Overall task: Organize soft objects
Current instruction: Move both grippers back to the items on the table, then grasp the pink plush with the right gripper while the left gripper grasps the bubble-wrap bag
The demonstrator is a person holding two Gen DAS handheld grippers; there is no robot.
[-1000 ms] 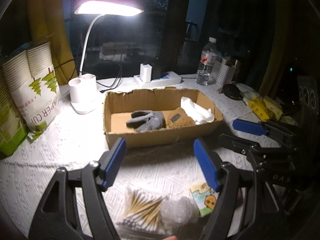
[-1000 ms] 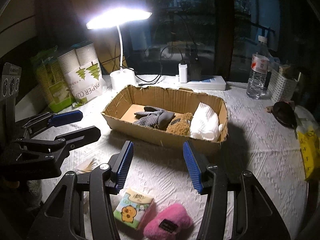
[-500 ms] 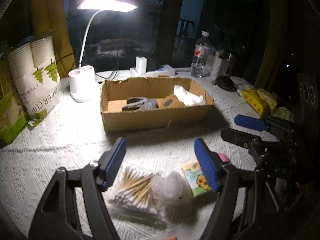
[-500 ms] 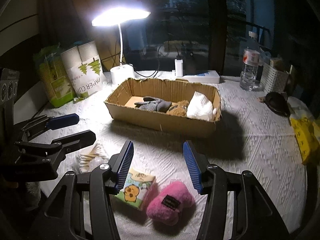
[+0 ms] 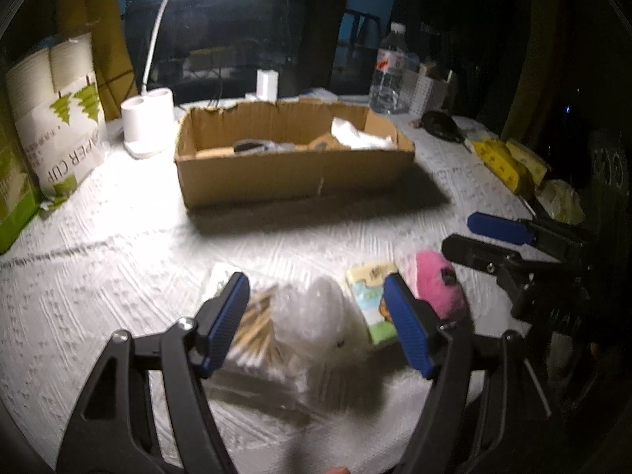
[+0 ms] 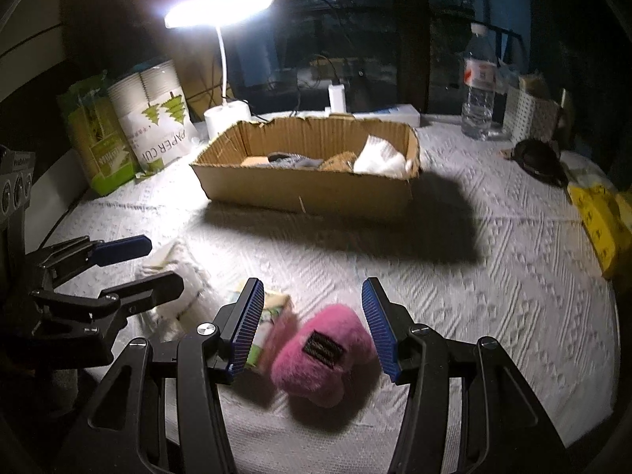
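Both grippers have dropped lower and pulled back from the cardboard box (image 6: 312, 181) since a second ago, so the near-side clutter now sits between my fingers. Right gripper (image 6: 312, 326) has its jaws wide apart, straddling the pink plush (image 6: 322, 359) on the near side of the box, not touching it. Left gripper (image 5: 316, 324) is also spread, empty, over the clear bag of white fluff (image 5: 316, 316), with the cotton swab pack (image 5: 252, 328) under its left finger. Box already holds a grey glove (image 6: 292, 160), a brown piece and a white cloth (image 6: 381, 158). Tissue pack (image 6: 268, 318) lies against the plush, left of it. My risk call: closing the right jaws here could pinch the tissue pack along with the plush; left could snag swabs instead of the bag. Frames are blurry, so contact is hard to confirm.
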